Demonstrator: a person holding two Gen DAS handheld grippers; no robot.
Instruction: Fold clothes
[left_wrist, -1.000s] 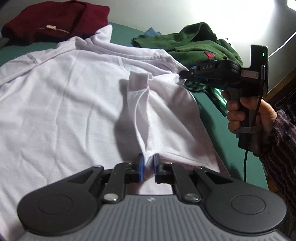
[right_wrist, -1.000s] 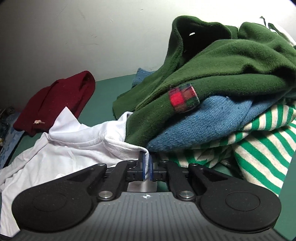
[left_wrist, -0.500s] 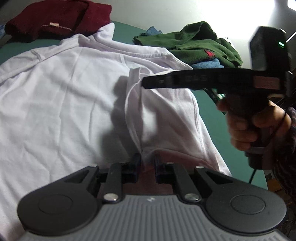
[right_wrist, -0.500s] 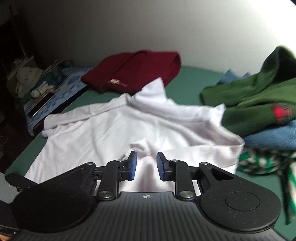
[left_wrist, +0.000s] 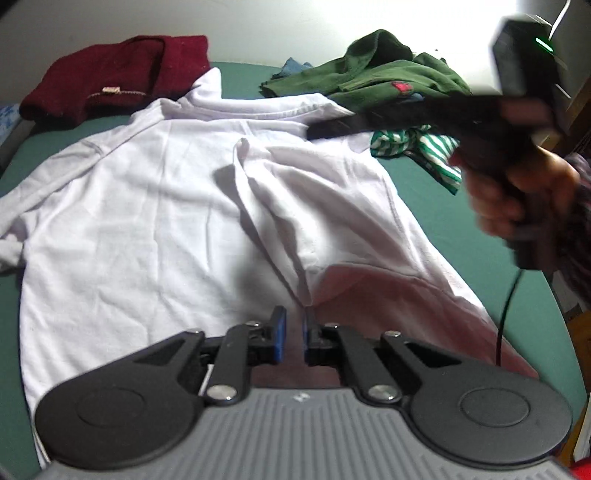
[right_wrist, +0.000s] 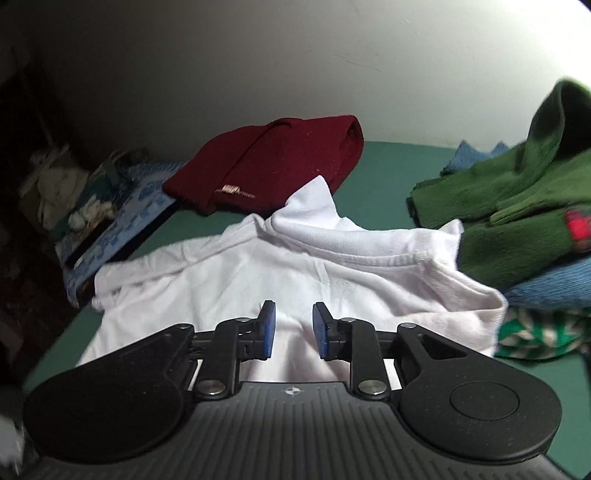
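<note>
- One white T-shirt (left_wrist: 147, 221) lies spread on the green surface (left_wrist: 461, 229), directly ahead of and beneath both tongs.
- Long axis runs away from the left gripper (left_wrist: 291, 338): collar end far, toward the maroon garment (left_wrist: 110, 88); hem end near the fingers.
- A raised fold ridge runs from mid-shirt down to just ahead of the left gripper's tips.
- Left gripper: jaws slightly apart, nothing between the blue pads; cloth edge just in front, contact not clear.
- Right gripper (right_wrist: 293, 328): jaws apart, empty, over the shirt's (right_wrist: 258, 273) body; blurred in the left view.
- Right of the shirt: green fleece (right_wrist: 517, 214) stacked on a blue knit (right_wrist: 546, 288) and a green-striped garment (left_wrist: 417, 147), touching the shirt's edge.
</note>
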